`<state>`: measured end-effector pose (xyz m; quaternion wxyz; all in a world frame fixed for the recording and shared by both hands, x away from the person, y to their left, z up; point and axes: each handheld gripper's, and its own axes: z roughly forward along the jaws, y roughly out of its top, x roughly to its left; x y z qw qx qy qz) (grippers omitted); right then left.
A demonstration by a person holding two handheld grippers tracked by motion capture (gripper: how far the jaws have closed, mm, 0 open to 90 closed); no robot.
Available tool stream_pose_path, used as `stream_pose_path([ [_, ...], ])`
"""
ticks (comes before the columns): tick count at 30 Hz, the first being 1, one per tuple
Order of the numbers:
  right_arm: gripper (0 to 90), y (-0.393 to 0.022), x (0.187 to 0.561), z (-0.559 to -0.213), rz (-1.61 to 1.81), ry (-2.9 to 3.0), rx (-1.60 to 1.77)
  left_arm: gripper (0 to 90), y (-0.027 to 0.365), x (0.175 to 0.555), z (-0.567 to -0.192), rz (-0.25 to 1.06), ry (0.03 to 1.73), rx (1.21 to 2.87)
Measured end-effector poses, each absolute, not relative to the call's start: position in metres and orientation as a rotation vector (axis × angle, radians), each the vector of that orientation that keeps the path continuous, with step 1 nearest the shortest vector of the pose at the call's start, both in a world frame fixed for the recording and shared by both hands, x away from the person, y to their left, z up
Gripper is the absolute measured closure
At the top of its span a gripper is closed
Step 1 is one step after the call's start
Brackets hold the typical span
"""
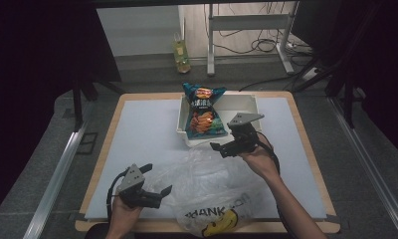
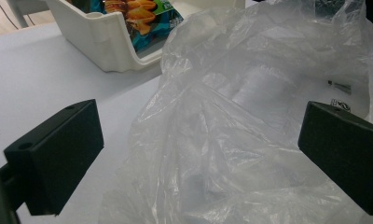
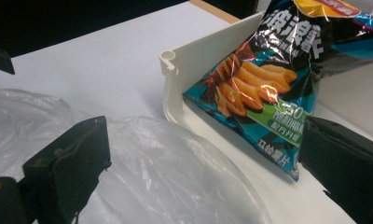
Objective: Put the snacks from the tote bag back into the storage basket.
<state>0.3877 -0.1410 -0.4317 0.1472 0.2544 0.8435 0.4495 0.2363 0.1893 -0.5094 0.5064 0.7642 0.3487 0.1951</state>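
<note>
Clear plastic bag [image 1: 207, 184] lies crumpled on the surface near the front edge; both grippers, left [image 1: 154, 195] and right [image 1: 223, 148], hover spread wide at it, probably not touching. Chips [image 1: 203, 110] stand in the bin [image 1: 247, 102].

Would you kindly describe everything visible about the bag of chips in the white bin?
The bag of chips is a glossy foil pouch, teal and black, with a picture of ridged orange chips, a green band and white lettering. It looks sealed and puffed, leaning tilted inside the white bin at the table's far middle, its top sticking above the rim. The right gripper hovers open nearby, not touching it.
</note>
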Motion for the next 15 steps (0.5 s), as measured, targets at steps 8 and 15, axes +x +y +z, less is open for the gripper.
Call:
stream_pose_path([
  [8, 2.1, -0.149, 0.380, -0.434, 1.295, 2.418, 0.733, 0.0, 0.190, 0.236, -0.509, 0.471, 0.842, 1.843],
  [15, 1.5, -0.158, 0.373, -0.437, 1.306, 2.408, 0.742, 0.0, 0.189, 0.236, -0.509, 0.473, 0.844, 1.844],
])
